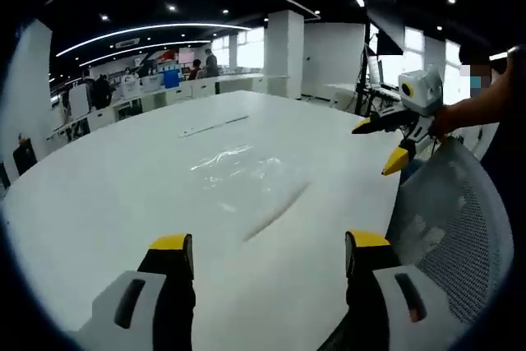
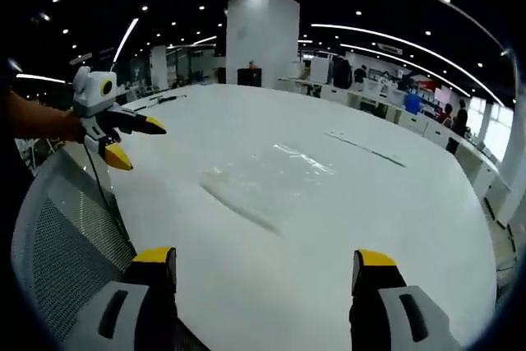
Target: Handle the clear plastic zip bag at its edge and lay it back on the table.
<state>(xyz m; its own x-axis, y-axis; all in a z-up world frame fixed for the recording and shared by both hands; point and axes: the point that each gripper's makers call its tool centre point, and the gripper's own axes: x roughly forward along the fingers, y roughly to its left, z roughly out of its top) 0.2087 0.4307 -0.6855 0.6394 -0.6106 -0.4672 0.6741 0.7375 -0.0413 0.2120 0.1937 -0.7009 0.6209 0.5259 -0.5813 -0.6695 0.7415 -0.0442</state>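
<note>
We see the clear plastic zip bag [image 1: 246, 172] lying flat on the white table [image 1: 123, 195], near its middle, with nothing touching it. Our left gripper [image 1: 271, 252] stands with jaws wide apart and empty, held above the near table edge, well short of the bag. Our right gripper [image 2: 267, 269] is likewise spread wide, empty, above the table edge facing the bag [image 2: 267, 178]. Each gripper appears in the other's view, yellow-tipped jaws parted. A grey mesh chair back [image 1: 448, 228] sits just beside the table.
</note>
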